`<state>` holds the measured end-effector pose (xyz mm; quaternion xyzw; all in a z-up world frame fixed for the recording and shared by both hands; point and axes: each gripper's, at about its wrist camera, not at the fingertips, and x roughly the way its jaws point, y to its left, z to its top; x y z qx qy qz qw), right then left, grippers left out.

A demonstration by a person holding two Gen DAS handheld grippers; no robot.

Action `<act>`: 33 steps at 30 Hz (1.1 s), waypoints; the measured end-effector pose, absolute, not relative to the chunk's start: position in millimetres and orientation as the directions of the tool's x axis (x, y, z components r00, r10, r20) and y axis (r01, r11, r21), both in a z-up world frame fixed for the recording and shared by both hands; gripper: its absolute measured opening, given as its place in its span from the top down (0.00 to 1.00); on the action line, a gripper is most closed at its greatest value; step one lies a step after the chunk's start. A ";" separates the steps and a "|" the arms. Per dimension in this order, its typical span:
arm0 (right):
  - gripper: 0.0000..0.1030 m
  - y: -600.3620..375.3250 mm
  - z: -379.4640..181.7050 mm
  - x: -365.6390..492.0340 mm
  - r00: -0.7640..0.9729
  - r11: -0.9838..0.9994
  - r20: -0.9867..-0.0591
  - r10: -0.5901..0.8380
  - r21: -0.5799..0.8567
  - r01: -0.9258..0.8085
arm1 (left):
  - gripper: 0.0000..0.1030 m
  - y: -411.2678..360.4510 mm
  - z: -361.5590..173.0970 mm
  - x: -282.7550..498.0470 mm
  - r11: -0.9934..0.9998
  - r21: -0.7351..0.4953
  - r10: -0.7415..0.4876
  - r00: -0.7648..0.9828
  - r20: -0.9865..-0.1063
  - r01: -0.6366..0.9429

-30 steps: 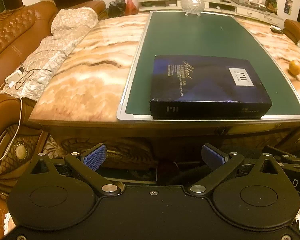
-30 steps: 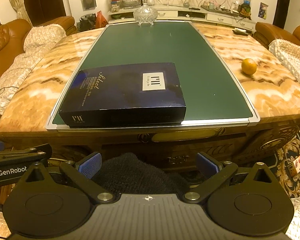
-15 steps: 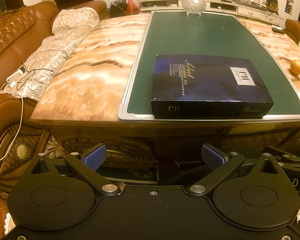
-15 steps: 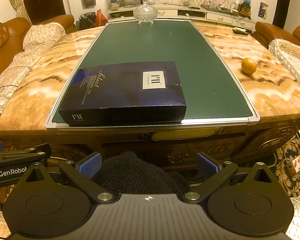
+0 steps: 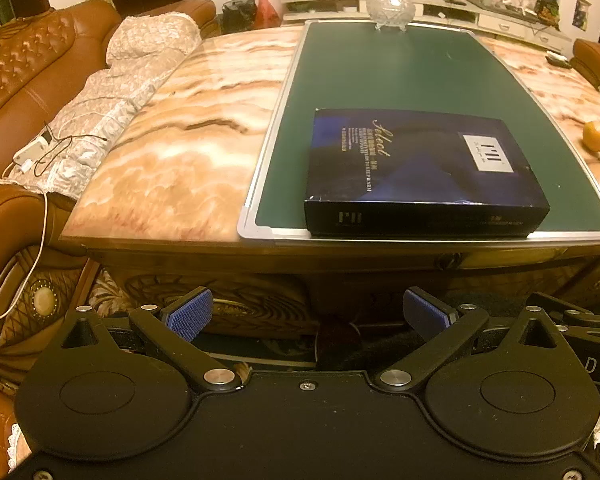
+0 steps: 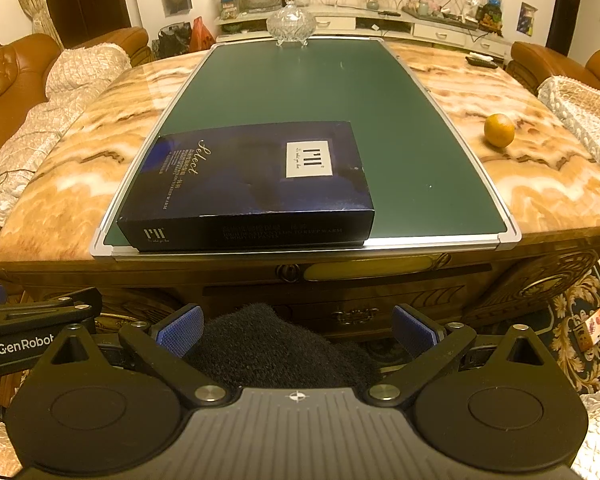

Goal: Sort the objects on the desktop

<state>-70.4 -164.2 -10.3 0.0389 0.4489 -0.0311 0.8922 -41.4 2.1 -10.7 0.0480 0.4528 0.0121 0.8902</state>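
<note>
My left hand-held gripper (image 5: 307, 315) hangs below the front edge of the desk (image 5: 172, 152), jaws spread wide with nothing between the blue pads. My right hand-held gripper (image 6: 297, 325) sits just beside it at about the same height, equally wide and equally empty, with some dark fuzzy cloth (image 6: 276, 348) showing between and beyond its fingers; I cannot tell what that cloth is.

The thing I expect to deal with first is the dark blue box (image 6: 252, 184), lying flat at the near end of the green board (image 6: 340, 92), its front face nearly flush with the board's metal frame and well clear of both grippers. It looks like printed cardboard: stiff at the edges, probably light for its bulk, with a smooth lid that could slide against the pads. It is far too wide to span flat, so I would pinch it across its thickness at the near edge or a corner, possibly one gripper at each end so it does not sag or swing.

An orange (image 6: 499, 130) rests on the marble to the right, apart from the board; round and firm, it could roll if nudged. A glass lidded bowl (image 6: 291, 24) stands at the far end of the board, fragile and slick.
</note>
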 end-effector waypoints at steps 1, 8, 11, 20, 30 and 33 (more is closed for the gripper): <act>0.00 -164.1 -10.5 -70.0 0.595 0.995 -0.804 -0.021 0.042 0.091 | 0.00 2.1 -10.9 -41.1 0.995 0.097 0.065 0.589 -0.806 0.022; 0.00 -163.2 -12.5 -67.3 0.588 0.995 -0.808 -0.022 0.040 0.092 | 0.00 2.9 -13.0 -38.6 0.995 0.097 0.067 0.585 -0.809 0.020; 0.00 -162.8 -13.8 -66.1 0.585 0.995 -0.811 -0.025 0.037 0.093 | 0.00 3.7 -15.6 -36.9 0.996 0.092 0.063 0.578 -0.813 0.021; 0.00 -161.8 -17.4 -62.9 0.576 0.995 -0.817 -0.025 0.036 0.094 | 0.00 2.4 -20.6 -35.0 0.994 0.104 0.073 0.573 -0.816 0.022; 0.00 -162.3 -19.1 -60.2 0.572 0.994 -0.820 -0.021 0.043 0.098 | 0.02 2.1 -20.1 -35.2 0.993 0.111 0.072 0.590 -0.804 0.030; 0.00 -161.9 -19.4 -59.9 0.572 0.994 -0.820 -0.023 0.041 0.099 | 0.02 2.4 -20.4 -35.1 0.994 0.108 0.069 0.589 -0.805 0.030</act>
